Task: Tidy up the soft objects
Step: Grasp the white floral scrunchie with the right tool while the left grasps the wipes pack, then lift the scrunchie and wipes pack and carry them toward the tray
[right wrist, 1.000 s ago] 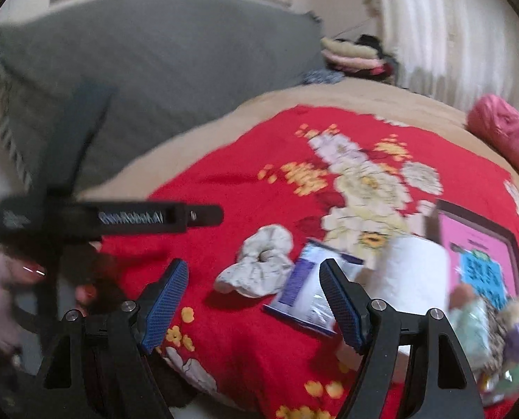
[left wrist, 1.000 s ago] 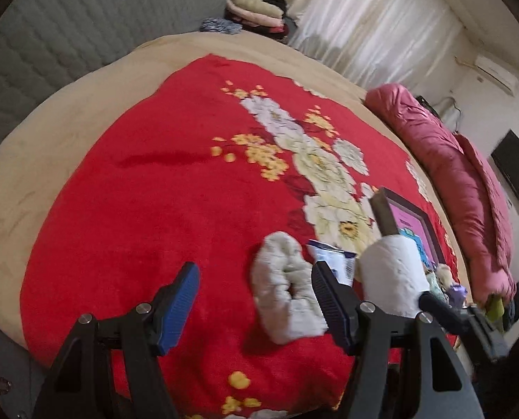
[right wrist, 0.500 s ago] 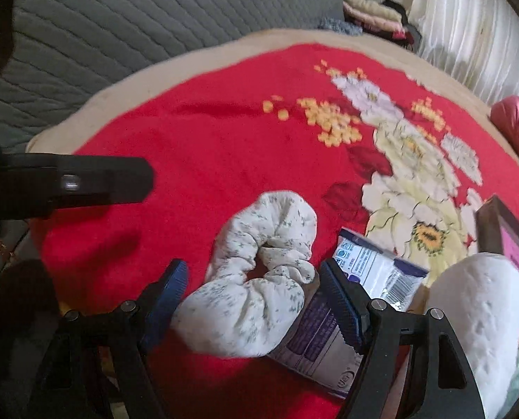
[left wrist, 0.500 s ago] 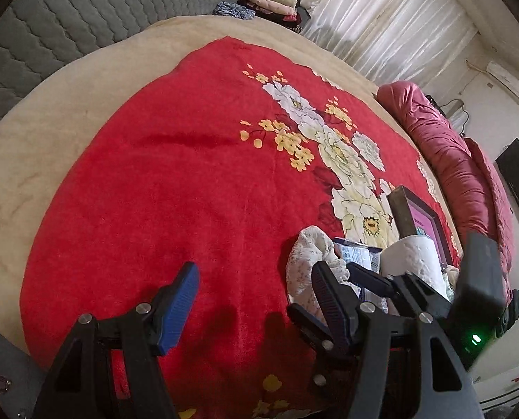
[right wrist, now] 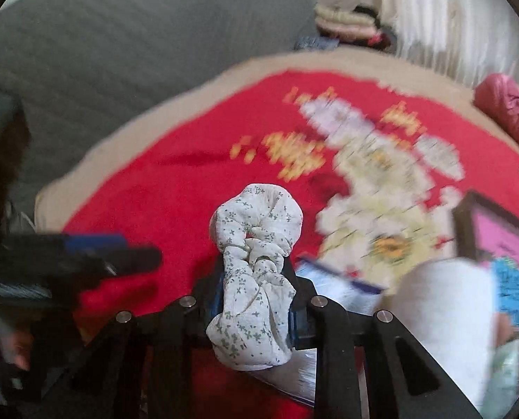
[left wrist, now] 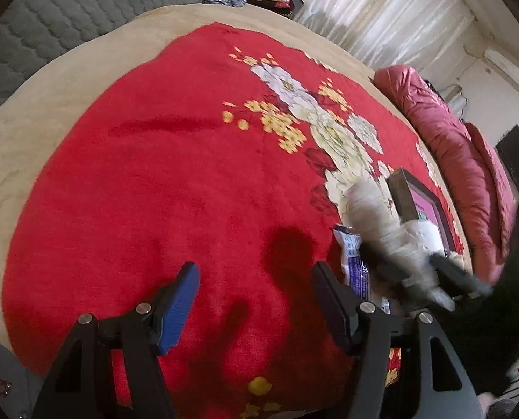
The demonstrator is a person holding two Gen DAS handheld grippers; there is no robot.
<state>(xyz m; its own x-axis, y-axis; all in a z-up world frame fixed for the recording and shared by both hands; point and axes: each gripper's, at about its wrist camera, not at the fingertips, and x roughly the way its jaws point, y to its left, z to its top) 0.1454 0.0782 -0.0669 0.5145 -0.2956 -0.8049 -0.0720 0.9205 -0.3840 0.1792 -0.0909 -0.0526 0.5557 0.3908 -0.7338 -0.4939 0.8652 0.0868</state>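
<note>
1. The right gripper (right wrist: 254, 310) is closing its jaws on the white floral scrunchie (right wrist: 256, 258) — it sits between them, above the red blanket (right wrist: 175, 195)
2. The left gripper (left wrist: 256, 300) is half-open and empty
3. Placing the scrunchie remains — a tissue pack (left wrist: 353, 262) and paper roll (right wrist: 444, 317) look unsorted

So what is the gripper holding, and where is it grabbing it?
The right gripper is closing on the white flowery scrunchie, pinching its lower bunched part while the loop sticks out beyond. The left gripper holds nothing.

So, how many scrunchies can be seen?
1. The scrunchie is clamped in the closing right gripper, lifted off the red blanket. Others may be hidden.
</note>
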